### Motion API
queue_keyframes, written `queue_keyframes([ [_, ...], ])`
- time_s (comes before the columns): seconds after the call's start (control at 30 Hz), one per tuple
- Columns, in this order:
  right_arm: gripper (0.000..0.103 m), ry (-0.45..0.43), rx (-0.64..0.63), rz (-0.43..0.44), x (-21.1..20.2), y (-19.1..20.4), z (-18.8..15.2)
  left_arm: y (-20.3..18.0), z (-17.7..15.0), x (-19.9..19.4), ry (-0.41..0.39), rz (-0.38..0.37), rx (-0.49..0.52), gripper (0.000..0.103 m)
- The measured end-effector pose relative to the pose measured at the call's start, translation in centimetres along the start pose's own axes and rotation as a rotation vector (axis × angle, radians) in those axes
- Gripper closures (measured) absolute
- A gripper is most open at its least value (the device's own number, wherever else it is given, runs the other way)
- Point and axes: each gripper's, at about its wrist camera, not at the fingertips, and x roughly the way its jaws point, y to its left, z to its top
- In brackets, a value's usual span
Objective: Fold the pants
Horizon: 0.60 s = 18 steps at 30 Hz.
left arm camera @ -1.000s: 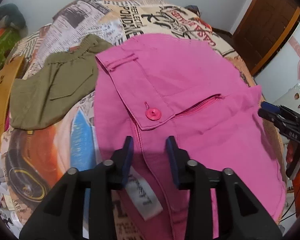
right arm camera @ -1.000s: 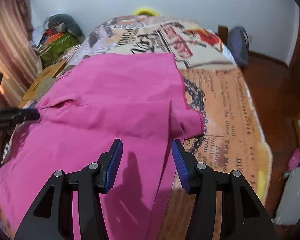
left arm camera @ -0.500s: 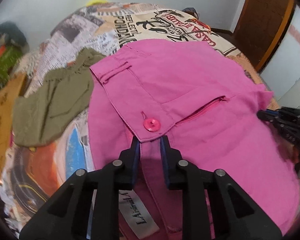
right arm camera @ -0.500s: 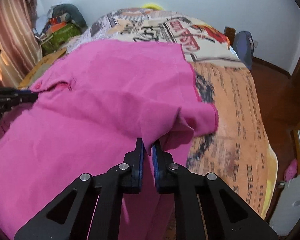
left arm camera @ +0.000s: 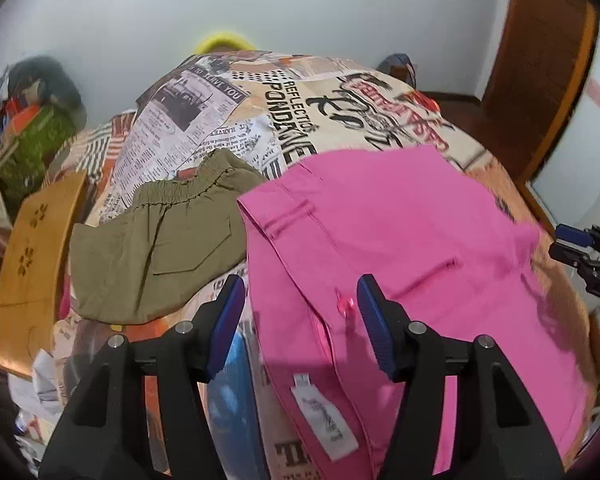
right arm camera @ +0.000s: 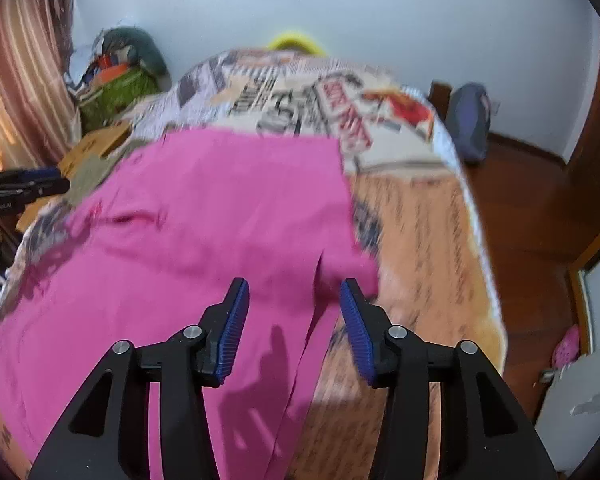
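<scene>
Pink pants (left arm camera: 400, 240) lie spread flat on the printed bedspread (left arm camera: 300, 104), waistband to the left, with a pink button (left arm camera: 345, 303) and a white label (left arm camera: 324, 420) near me. My left gripper (left arm camera: 298, 320) hovers above the waistband edge, its jaws opening, no cloth between the blue pads. In the right wrist view the same pink pants (right arm camera: 204, 240) fill the bed, with a small folded corner near the hem. My right gripper (right arm camera: 294, 322) hangs above that hem edge, jaws opening, holding nothing. Each gripper appears at the edge of the other's view.
Olive green shorts (left arm camera: 156, 244) lie on the bed to the left of the pink pants. A yellow wooden board (left arm camera: 32, 256) stands at the bed's left side, with cluttered bags (right arm camera: 120, 76) behind. Wooden floor (right arm camera: 532, 208) and a dark bag (right arm camera: 470, 120) are to the right.
Both grippers closed on the pink fabric half a second ago, then opened and let go. Both have risen, so the pants lie lower and farther off in each view.
</scene>
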Motion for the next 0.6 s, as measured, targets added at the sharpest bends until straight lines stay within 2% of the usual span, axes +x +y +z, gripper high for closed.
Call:
queue_keyframes([
  [0.17,0.056,0.011,0.036,0.003,3.2,-1.1,2.1,1.0,1.1,3.4,0.054,-0.039,-0.052,0.045],
  [0.3,0.056,0.094,0.074,0.006,7.2,-2.4,2.2,1.4,0.6,6.8,0.134,-0.051,-0.076,0.045],
  [0.4,0.056,0.149,0.087,0.017,9.4,-3.0,1.8,1.5,0.3,7.9,0.139,-0.074,-0.078,0.046],
  [0.53,0.056,0.129,0.032,-0.002,9.4,-2.2,1.5,1.0,0.5,8.2,0.128,-0.087,-0.052,0.058],
  [0.57,0.058,0.122,0.019,-0.006,9.3,-2.0,1.4,0.8,0.5,8.3,0.128,-0.090,-0.046,0.062],
  [0.6,0.067,0.118,0.004,-0.005,9.4,-1.8,1.3,0.5,0.6,8.3,0.122,-0.088,-0.038,0.066],
])
